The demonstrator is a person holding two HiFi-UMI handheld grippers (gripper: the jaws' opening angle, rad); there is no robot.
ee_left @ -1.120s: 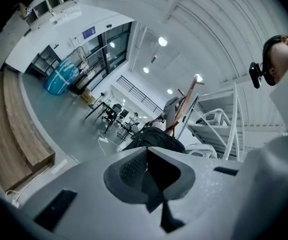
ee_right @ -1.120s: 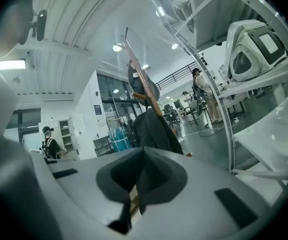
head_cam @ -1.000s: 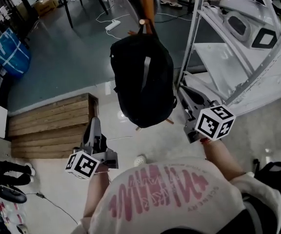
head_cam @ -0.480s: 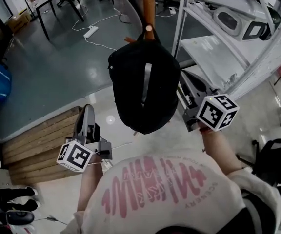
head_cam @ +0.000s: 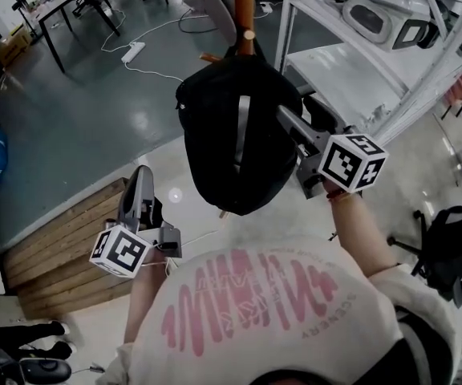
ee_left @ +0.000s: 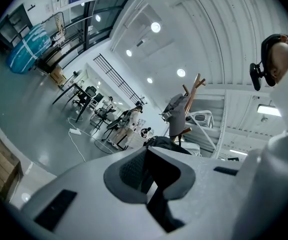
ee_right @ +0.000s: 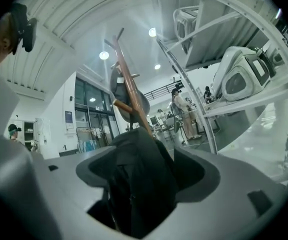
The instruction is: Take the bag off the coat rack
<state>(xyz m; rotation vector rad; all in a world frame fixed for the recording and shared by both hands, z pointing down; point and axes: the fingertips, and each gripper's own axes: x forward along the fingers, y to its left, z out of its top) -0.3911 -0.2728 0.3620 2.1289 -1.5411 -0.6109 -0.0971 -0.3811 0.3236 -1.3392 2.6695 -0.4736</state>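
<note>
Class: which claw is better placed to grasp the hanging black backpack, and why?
Right. The right claw has just been opening its jaws, with the black backpack between them. The left claw is shut, lower, and apart from it.

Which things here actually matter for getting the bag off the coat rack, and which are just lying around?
Job: black bag, hanging on the wooden coat rack; right hand-held gripper, jaws just opened, bag's side between them; left hand-held gripper, shut, empty.
Lying about: metal shelving; wooden platform; power strip on the floor.

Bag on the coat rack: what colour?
Black fabric backpack with a grey vertical strip; head view.
</note>
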